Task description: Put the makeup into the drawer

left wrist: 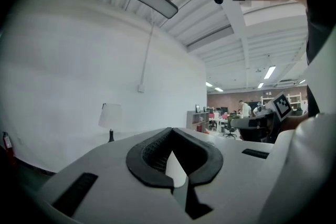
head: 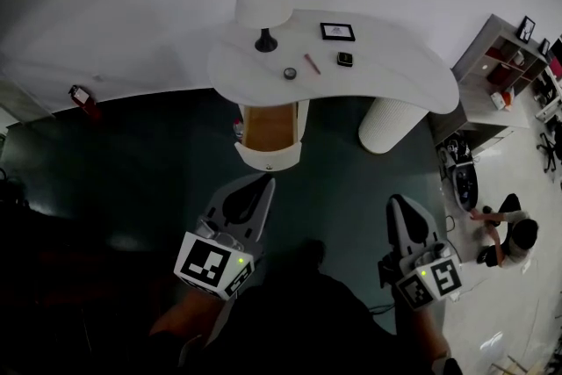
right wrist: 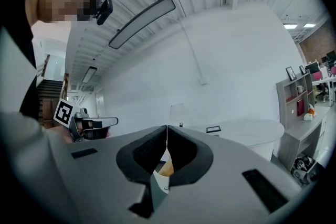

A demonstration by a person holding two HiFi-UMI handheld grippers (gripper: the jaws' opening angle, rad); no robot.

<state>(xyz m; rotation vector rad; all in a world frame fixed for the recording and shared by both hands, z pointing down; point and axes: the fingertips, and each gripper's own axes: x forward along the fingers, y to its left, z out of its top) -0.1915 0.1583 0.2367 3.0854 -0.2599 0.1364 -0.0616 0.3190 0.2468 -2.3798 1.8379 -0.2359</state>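
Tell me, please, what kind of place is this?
Probably an open-plan office with a staged dressing corner: a white curved vanity table with a table lamp, a shelf unit beside it, and office chairs further back.

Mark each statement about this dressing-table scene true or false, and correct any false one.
1. The drawer under the white table stands open. True.
2. The lamp lies on the floor. False: it stands upright on the table.
3. The left tongs and right tongs are both shut, holding nothing. True.
4. The pink stick is inside the drawer. False: it lies on the tabletop, between a small round item and a black case.
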